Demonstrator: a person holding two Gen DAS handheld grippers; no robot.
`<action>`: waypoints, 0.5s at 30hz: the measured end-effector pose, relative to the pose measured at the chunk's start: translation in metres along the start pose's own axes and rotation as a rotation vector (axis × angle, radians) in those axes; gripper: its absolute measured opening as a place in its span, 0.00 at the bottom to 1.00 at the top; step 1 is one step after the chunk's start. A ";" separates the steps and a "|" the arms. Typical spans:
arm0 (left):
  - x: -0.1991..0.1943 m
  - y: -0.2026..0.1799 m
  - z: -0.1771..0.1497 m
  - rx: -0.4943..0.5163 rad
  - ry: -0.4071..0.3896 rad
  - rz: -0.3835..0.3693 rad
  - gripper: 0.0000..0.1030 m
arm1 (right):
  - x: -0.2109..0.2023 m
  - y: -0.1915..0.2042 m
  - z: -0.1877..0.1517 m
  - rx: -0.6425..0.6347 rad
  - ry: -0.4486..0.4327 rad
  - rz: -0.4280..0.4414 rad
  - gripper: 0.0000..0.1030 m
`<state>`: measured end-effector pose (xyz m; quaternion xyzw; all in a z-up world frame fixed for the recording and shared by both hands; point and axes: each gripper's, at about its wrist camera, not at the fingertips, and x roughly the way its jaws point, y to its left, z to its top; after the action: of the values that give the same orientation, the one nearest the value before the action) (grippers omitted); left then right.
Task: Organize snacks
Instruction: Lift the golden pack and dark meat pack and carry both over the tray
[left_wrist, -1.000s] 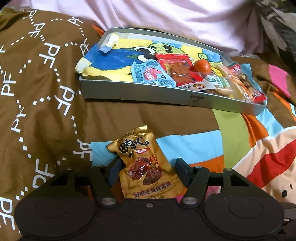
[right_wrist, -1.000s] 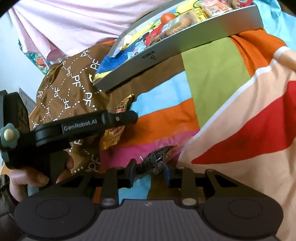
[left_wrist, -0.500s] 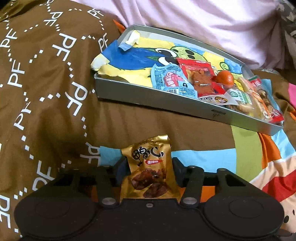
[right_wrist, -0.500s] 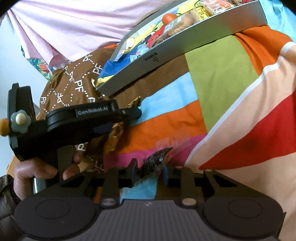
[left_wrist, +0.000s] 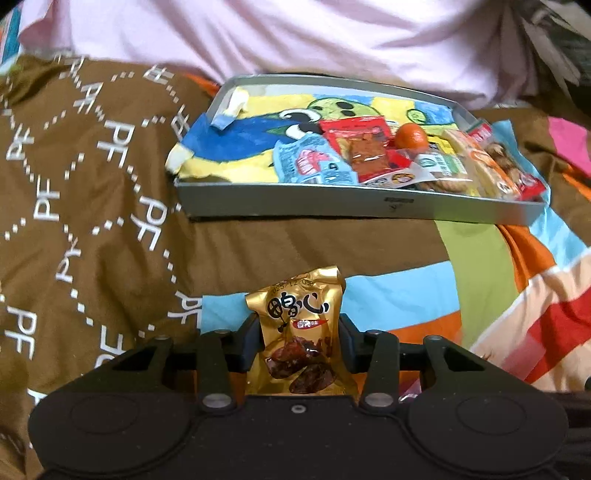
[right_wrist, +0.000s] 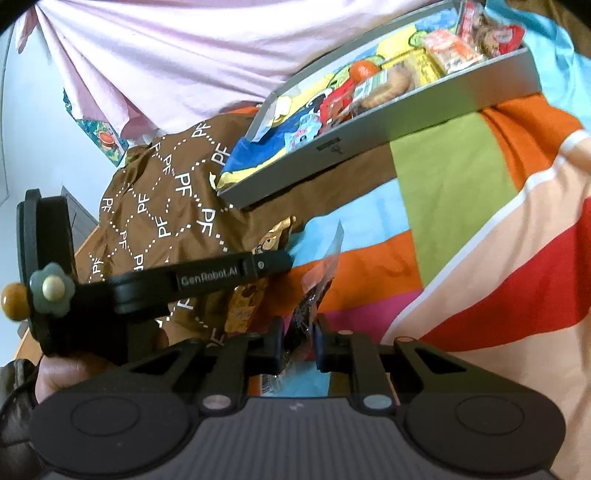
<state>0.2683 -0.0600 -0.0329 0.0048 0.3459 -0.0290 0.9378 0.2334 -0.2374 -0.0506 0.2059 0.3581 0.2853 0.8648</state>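
A gold snack packet (left_wrist: 300, 302) with dark pieces printed on it stands upright between the fingers of my left gripper (left_wrist: 299, 325). Its jaws are closing and the pads press the packet's sides. My right gripper (right_wrist: 300, 325) is shut on a clear packet (right_wrist: 314, 284) of dark snack, whose top sticks up above the fingers. In the right wrist view a finger of the left gripper (right_wrist: 258, 266) reaches in from the left with the gold packet (right_wrist: 243, 310) under it. The grey tray (left_wrist: 295, 203) beyond holds several snack packets and a small orange (left_wrist: 412, 136).
Everything rests on a bed cover, brown with white letters at the left (left_wrist: 92, 184) and in coloured stripes at the right (left_wrist: 480, 277). Pink fabric (left_wrist: 295, 37) lies behind the tray. A hand (right_wrist: 66, 373) holds the left gripper's handle at the lower left.
Both grippers have closed in on their packets. The gold packet has turned upright in the left jaws; the clear packet now stands up between the right fingers. The left gripper shifted slightly.
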 end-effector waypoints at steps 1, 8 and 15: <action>-0.002 -0.002 0.000 0.013 -0.007 0.004 0.44 | -0.002 0.002 0.000 -0.014 -0.007 -0.008 0.17; -0.010 -0.013 -0.001 0.055 -0.047 0.028 0.44 | -0.011 0.010 0.002 -0.099 -0.049 -0.045 0.17; -0.017 -0.017 0.000 0.057 -0.081 0.048 0.44 | -0.019 0.015 0.003 -0.168 -0.083 -0.069 0.15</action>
<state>0.2541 -0.0763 -0.0215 0.0385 0.3063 -0.0163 0.9510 0.2192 -0.2384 -0.0307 0.1318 0.3039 0.2755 0.9024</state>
